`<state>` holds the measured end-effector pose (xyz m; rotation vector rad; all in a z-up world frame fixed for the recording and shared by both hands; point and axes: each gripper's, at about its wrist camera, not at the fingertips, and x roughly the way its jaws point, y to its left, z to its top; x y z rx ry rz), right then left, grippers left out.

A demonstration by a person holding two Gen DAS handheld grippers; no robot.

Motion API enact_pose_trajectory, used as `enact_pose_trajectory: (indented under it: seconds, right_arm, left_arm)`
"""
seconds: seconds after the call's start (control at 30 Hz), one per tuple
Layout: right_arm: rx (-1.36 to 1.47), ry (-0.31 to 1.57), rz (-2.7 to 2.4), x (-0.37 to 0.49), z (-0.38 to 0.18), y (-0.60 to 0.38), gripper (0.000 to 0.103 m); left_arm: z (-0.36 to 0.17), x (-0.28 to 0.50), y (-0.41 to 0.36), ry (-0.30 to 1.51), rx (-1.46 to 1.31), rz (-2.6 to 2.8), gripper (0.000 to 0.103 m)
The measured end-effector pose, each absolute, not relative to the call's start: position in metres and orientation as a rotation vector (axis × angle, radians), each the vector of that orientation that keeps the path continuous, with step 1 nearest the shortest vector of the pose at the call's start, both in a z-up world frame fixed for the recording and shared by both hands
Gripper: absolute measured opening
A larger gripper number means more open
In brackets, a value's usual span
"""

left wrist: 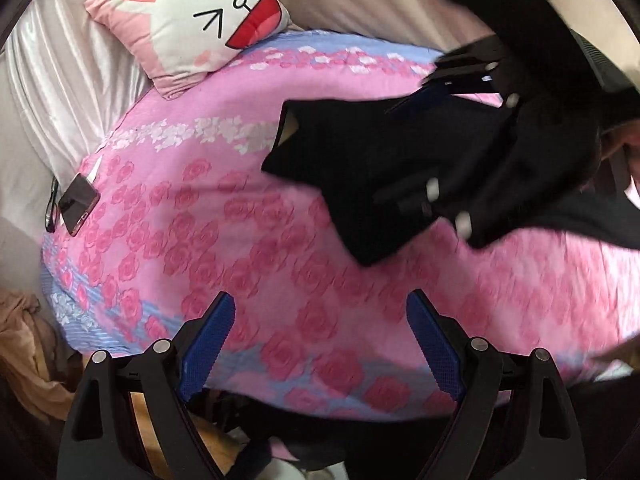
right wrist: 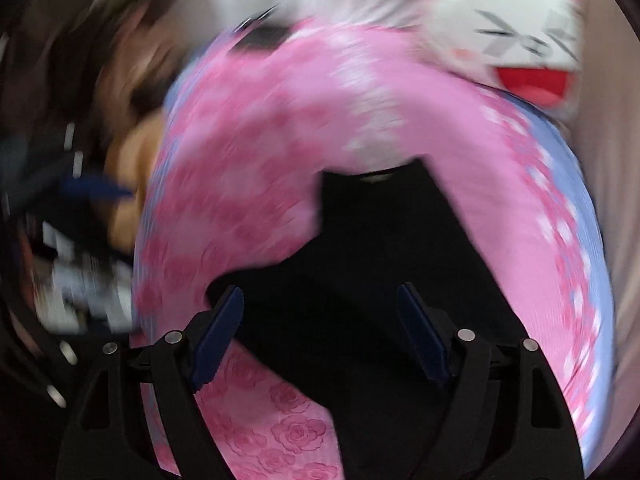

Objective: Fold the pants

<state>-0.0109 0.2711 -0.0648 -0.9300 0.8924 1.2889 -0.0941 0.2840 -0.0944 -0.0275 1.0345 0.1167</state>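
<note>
While a pink rose-print bedspread [left wrist: 224,216] with pale blue bands covers the whole bed, the black pants [left wrist: 360,168] lie bunched on it toward the far right edge, their waistband showing a tan inner lining. The left gripper [left wrist: 320,320] hangs released above the near edge of the bed, its blue pads [left wrist: 212,340] spread wide with nothing between them. The right gripper [right wrist: 320,312] is likewise unclenched, its jaws apart directly over the dark cloth; from the left wrist view it appears as a blurred black frame above the garment. A cartoon-cat pillow [left wrist: 200,20] rests at the far left corner against white satin sheeting [left wrist: 52,64]. A phone [left wrist: 78,204] and a pair of glasses [left wrist: 52,204] sit at the left edge. Tan fabric [left wrist: 24,340] is heaped beside the bed, low on the left. The right wrist view is heavily motion-blurred.
</note>
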Motion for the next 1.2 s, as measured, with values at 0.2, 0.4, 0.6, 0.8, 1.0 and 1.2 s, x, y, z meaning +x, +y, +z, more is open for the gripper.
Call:
enact_pose_trajectory:
  seconds: [0.2,0.4,0.6,0.8,1.0,1.2]
  right_arm:
    - [-1.008,0.874,1.296,-0.022,-0.087,0.288,0.007]
    - [-0.372,0.757,0.942,0.086,0.031,0.261,0.007]
    - [-0.148,0.853,0.906,0.095,0.001,0.282,0.023]
    - [-0.214,1.014,1.005,0.049,-0.053,0.311,0.043]
    - [-0.011,0.979,0.707,0.073,-0.019,0.156,0.079]
    - [-0.135,1.145,0.454,0.045,-0.07,0.027,0.064]
  left_arm:
    - [-0.1,-0.098,0.301,1.041,-0.022,0.135,0.085]
    - [-0.087,-0.085,0.328,0.978,-0.114,0.188,0.085]
    - [-0.081,-0.064,0.34,0.945,-0.127,0.199,0.085]
    - [-0.081,-0.055,0.345,0.965,-0.109,0.196,0.085]
    - [-0.074,-0.03,0.351,0.935,-0.06,0.171,0.085]
    - [-0.063,0.035,0.329,0.882,-0.027,0.128,0.085]
